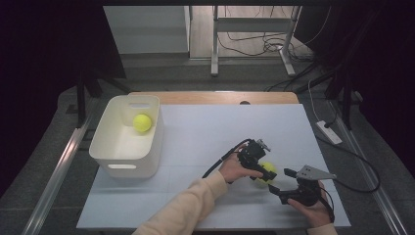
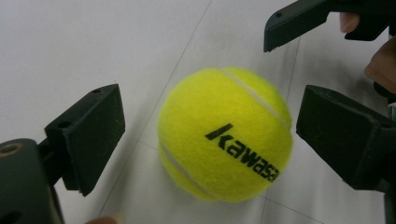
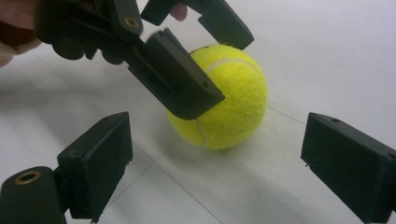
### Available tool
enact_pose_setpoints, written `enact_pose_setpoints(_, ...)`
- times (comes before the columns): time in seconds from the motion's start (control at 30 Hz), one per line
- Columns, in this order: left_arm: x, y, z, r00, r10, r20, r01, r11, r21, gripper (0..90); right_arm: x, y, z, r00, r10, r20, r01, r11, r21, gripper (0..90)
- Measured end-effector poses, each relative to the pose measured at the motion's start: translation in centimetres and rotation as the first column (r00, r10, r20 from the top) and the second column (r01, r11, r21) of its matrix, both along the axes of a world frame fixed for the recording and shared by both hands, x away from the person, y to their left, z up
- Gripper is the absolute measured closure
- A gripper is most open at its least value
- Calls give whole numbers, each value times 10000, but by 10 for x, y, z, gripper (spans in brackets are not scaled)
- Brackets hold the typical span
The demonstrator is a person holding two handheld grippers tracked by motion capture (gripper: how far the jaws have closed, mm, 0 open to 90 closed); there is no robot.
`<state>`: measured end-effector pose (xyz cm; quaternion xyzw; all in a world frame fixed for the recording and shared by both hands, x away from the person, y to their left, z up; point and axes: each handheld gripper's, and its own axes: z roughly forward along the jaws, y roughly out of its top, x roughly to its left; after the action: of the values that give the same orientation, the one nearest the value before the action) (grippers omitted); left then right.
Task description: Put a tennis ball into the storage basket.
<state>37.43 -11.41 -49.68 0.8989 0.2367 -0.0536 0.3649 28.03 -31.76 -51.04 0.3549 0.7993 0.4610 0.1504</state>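
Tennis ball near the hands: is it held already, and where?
Not held. The left gripper has open jaws around the tennis ball, with gaps on both sides.

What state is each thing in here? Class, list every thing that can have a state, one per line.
Tennis ball on the table: resting on the white sheet, between the left gripper's jaws, not yet pinched.
Tennis ball in the bin: lying inside, near the far end.
Bin: upright, holding one ball.
Left gripper: open around the ball, gaps on both sides.
Right gripper: open, holding nothing, beside the ball.
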Motion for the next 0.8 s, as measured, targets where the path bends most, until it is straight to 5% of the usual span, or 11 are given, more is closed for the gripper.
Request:
enact_pose_setpoints(0.33,-1,-2,-2,9994,-220,-272,213,9995,-242,260,0,0,0,10000,-13,7,13,10000,-37,88)
enact_pose_setpoints(0.67,-1,-2,-2,9988,-449,-206,446,9989,-156,279,0,-1,0,10000,-28,30,28,10000,-19,88)
enact_pose_setpoints(0.8,-4,-2,0,9990,-434,100,435,9990,-71,281,0,-1,0,10000,-28,34,28,10000,-19,88)
